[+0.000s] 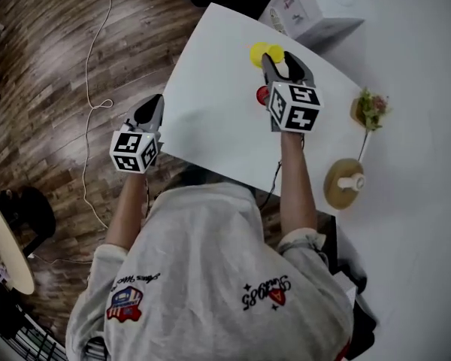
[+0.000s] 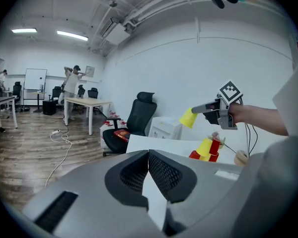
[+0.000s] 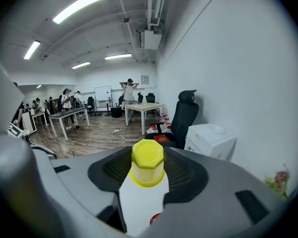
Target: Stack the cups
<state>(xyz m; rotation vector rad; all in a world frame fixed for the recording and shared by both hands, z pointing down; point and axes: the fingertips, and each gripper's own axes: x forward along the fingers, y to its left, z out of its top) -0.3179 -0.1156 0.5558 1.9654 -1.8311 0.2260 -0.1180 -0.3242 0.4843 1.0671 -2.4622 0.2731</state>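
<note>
1 yellow cup point(image 3: 148, 171) in R gripper point(image 3: 148, 153)

This is an open-plan office. It is a long room with a wood-plank floor point(image 1: 37, 59), pale desks point(image 3: 145, 106), black swivel chairs point(image 2: 141, 115) and a whiteboard point(image 3: 103, 92) at the far wall. Strip lights point(image 3: 79, 5) and bare pipes point(image 3: 151, 4) run overhead, and people point(image 3: 67, 100) stand about.

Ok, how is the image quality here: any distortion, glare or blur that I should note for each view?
Head view: evenly lit, white table bright but not blown out, edges dimmer. Left gripper view: strong fisheye, black corners, the closed left tongs soft up close. Right gripper view: same fisheye, ceiling lights glare, yellow cup in the right tongs fairly sharp.
</note>
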